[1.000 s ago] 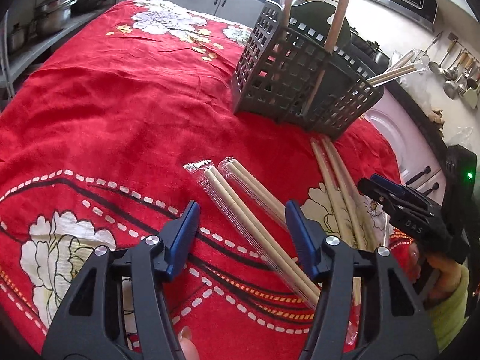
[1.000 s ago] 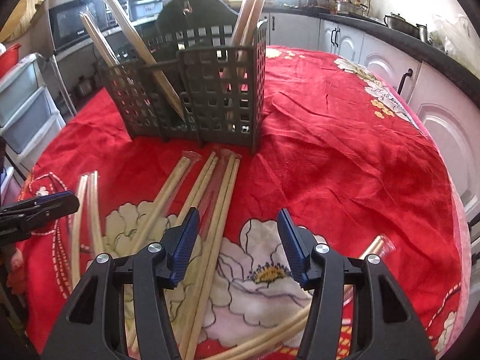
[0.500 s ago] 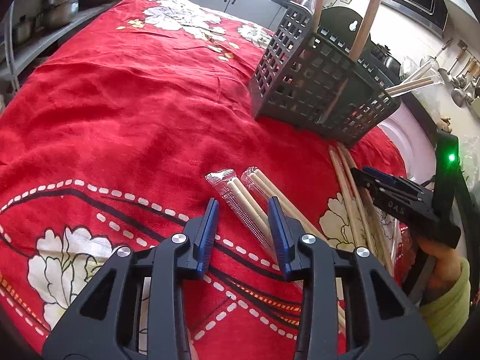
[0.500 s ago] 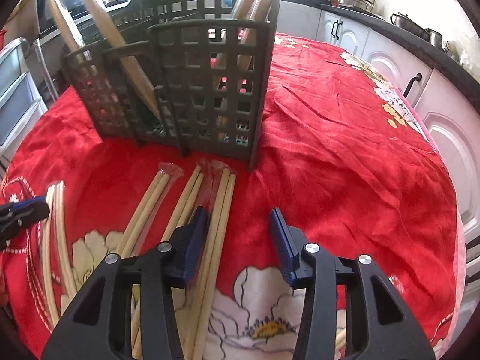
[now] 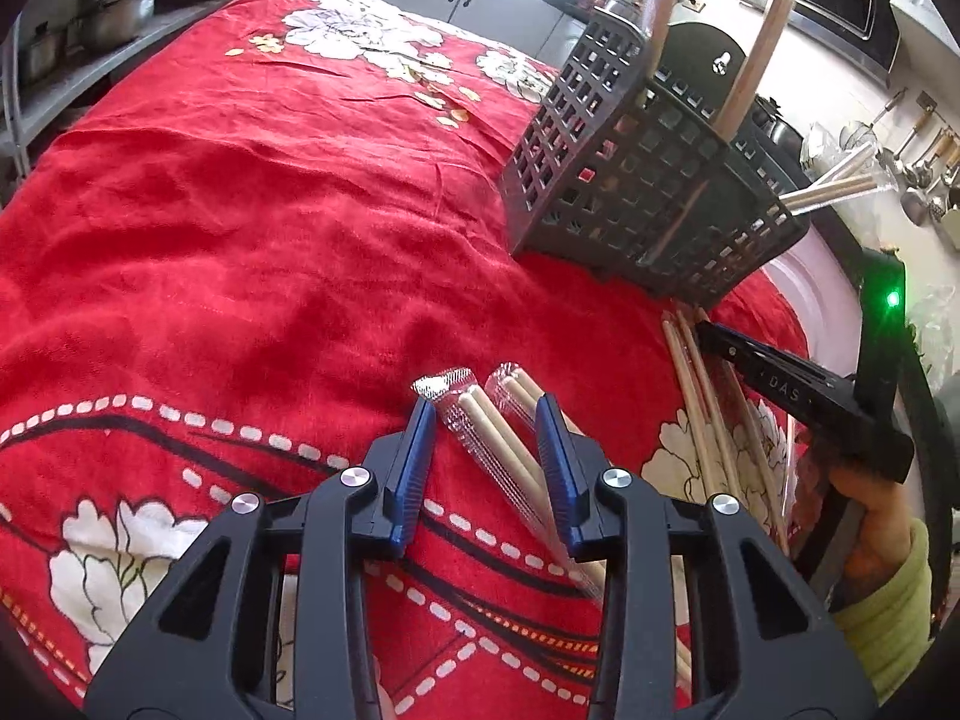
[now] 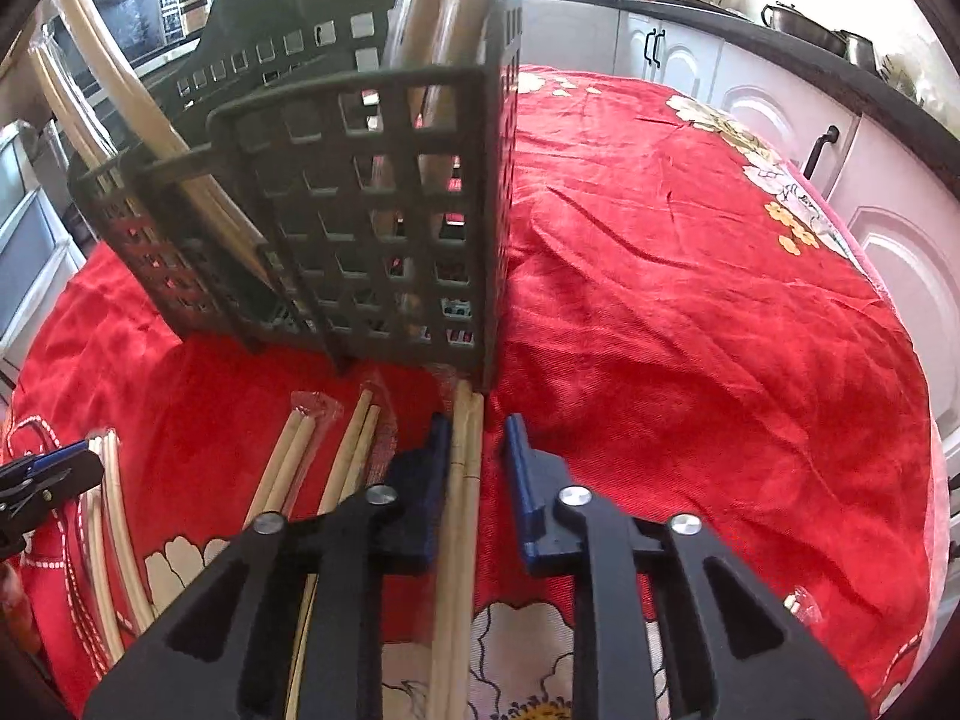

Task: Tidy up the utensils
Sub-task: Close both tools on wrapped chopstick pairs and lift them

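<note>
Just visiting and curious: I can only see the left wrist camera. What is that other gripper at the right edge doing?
Observer: The right gripper has its fingers open astride a pair of chopsticks, not yet clamped.
Operator: Is it touching them?
Observer: Its left finger lies against them; the right finger stands clear.
Operator: Any chopsticks I cannot see?
Observer: One wrapped pair lies alone on the red tablecloth, off to that gripper's right.

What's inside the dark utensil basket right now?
Several chopstick pairs in clear sleeves stand leaning in the utensil basket, their tops above the rim. Their lower ends show only partly through the grid walls; the basket floor is mostly hidden.
</note>
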`<state>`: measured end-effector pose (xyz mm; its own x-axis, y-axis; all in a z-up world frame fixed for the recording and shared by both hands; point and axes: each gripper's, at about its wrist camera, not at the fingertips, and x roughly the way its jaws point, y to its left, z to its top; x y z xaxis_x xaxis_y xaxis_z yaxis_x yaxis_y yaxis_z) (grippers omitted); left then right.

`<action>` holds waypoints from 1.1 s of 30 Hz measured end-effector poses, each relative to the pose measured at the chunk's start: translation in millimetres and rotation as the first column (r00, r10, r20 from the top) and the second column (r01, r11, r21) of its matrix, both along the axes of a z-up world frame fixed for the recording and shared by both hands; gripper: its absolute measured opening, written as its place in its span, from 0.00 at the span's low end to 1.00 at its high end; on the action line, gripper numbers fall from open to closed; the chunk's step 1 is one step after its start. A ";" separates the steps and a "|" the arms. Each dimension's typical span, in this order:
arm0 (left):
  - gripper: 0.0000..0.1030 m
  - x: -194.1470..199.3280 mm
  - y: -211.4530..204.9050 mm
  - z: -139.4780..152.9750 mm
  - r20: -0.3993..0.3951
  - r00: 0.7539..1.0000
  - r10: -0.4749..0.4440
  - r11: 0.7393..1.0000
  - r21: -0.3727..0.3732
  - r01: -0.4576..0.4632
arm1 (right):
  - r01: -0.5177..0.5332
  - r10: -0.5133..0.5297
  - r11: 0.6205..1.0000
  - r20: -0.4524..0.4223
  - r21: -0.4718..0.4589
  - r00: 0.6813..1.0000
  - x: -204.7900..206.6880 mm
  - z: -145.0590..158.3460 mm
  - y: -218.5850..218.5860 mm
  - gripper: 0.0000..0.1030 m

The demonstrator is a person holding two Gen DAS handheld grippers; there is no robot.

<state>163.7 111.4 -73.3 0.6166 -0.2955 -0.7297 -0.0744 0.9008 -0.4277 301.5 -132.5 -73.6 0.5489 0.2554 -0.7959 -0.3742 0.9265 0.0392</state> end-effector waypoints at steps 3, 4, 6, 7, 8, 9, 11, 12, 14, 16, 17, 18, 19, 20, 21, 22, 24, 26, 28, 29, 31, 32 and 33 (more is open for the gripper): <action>0.28 2.2 3.1 -1.0 0.002 1.000 0.004 1.000 -0.026 -0.004 | 0.006 -0.006 0.999 -0.003 0.040 1.000 1.6 2.8 -7.0 0.09; 0.28 2.5 4.3 -1.3 0.003 1.000 0.005 0.999 -0.035 -0.005 | 0.006 -0.006 0.999 -0.004 0.052 1.000 1.6 3.9 -8.1 0.08; 0.27 2.9 7.3 -2.2 0.005 1.000 0.008 0.998 -0.060 -0.008 | 0.007 -0.007 0.997 -0.002 0.070 1.000 1.8 6.9 -11.8 0.07; 0.26 2.9 8.3 -2.3 0.005 1.000 0.010 0.997 -0.071 -0.009 | 0.006 -0.006 0.997 0.002 0.083 1.000 1.4 8.9 -13.6 0.07; 0.25 3.2 9.9 -2.8 0.004 1.000 0.014 0.996 -0.085 -0.013 | 0.005 -0.005 0.996 0.002 0.090 1.000 -0.2 10.0 -13.7 0.07; 0.22 3.6 12.0 -3.6 0.002 1.000 0.017 0.995 -0.096 -0.017 | 0.002 -0.002 0.995 0.003 0.099 1.000 -0.5 11.8 -14.4 0.07; 0.17 5.0 15.6 -5.3 -0.002 1.000 0.026 0.994 -0.109 -0.026 | -0.003 0.001 0.994 0.012 0.112 1.000 -5.1 15.9 -14.2 0.07; 0.14 5.5 18.3 -6.6 -0.006 1.000 0.030 0.992 -0.126 -0.031 | -0.007 0.005 0.993 0.018 0.117 1.000 -6.8 17.8 -14.2 0.07; 0.11 5.6 22.5 -8.1 -0.010 0.999 0.037 0.987 -0.157 -0.038 | -0.018 0.015 0.991 0.029 0.129 0.999 -13.7 22.1 -12.5 0.07; 0.07 5.2 26.1 -9.2 -0.014 0.999 0.045 0.983 -0.176 -0.046 | -0.036 0.030 0.988 0.036 0.149 0.999 -19.4 27.4 -11.7 0.07; 0.06 4.1 27.7 -9.2 -0.012 0.998 0.054 0.981 -0.185 -0.055 | -0.044 0.038 0.987 0.040 0.157 0.998 -20.5 28.5 -12.0 0.07; 0.06 1.3 29.9 -7.1 -0.002 0.998 0.067 0.979 -0.195 -0.066 | -0.058 0.050 0.984 0.048 0.170 0.998 -23.1 32.0 -11.7 0.07; 0.05 -1.0 30.9 -4.0 0.010 0.997 0.072 0.979 -0.193 -0.069 | -0.068 0.059 0.982 0.055 0.174 0.997 -34.3 37.3 -6.2 0.07; 0.05 -3.6 31.3 -0.2 0.024 0.997 0.076 0.979 -0.190 -0.070 | -0.078 0.068 0.981 0.062 0.176 0.996 -37.8 40.3 -4.8 0.07; 0.05 -7.1 31.5 5.8 0.043 0.996 0.077 0.979 -0.191 -0.068 | -0.087 0.076 0.980 0.069 0.179 0.995 -39.8 43.4 -4.3 0.07; 0.05 -9.5 31.7 10.1 0.056 0.996 0.076 0.979 -0.193 -0.064 | -0.101 0.088 0.977 0.077 0.187 0.993 -42.9 48.6 -3.3 0.07; 0.05 -15.1 30.7 22.8 0.090 0.993 0.073 0.981 -0.187 -0.055 | -0.116 0.100 0.972 0.086 0.203 0.991 -47.1 56.1 -1.9 0.07; 0.04 -19.5 30.4 33.7 0.118 0.991 0.066 0.983 -0.181 -0.043 | -0.138 0.117 0.966 0.104 0.218 0.988 -52.3 66.7 -0.8 0.07; 0.04 -22.6 27.8 48.2 0.151 0.987 0.053 0.984 -0.174 -0.026 | -0.156 0.129 0.961 0.129 0.229 0.983 -58.2 77.4 0.6 0.07; 0.04 -23.0 25.8 54.0 0.163 0.986 0.044 0.986 -0.168 -0.016 | -0.166 0.136 0.958 0.140 0.235 0.981 -60.3 82.3 0.4 0.07; 0.04 -24.5 21.0 65.7 0.192 0.981 0.029 0.988 -0.153 0.001 | -0.185 0.147 0.952 0.168 0.244 0.975 -67.4 93.8 0.5 0.07; 0.04 -25.4 18.0 72.0 0.208 0.978 0.020 0.990 -0.143 0.010 | -0.195 0.152 0.949 0.183 0.248 0.971 -71.0 98.8 0.4 0.07; 0.04 -26.0 15.7 78.4 0.222 0.975 0.013 0.991 -0.135 0.018 | -0.202 0.155 0.946 0.196 0.252 0.968 -73.9 103.4 0.0 0.07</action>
<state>137.8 127.1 5.1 0.7575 -0.3843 -0.5277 0.0385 0.8333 -0.5515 227.7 -132.5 29.8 0.5964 0.5526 -0.5823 -0.5554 0.8077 0.1977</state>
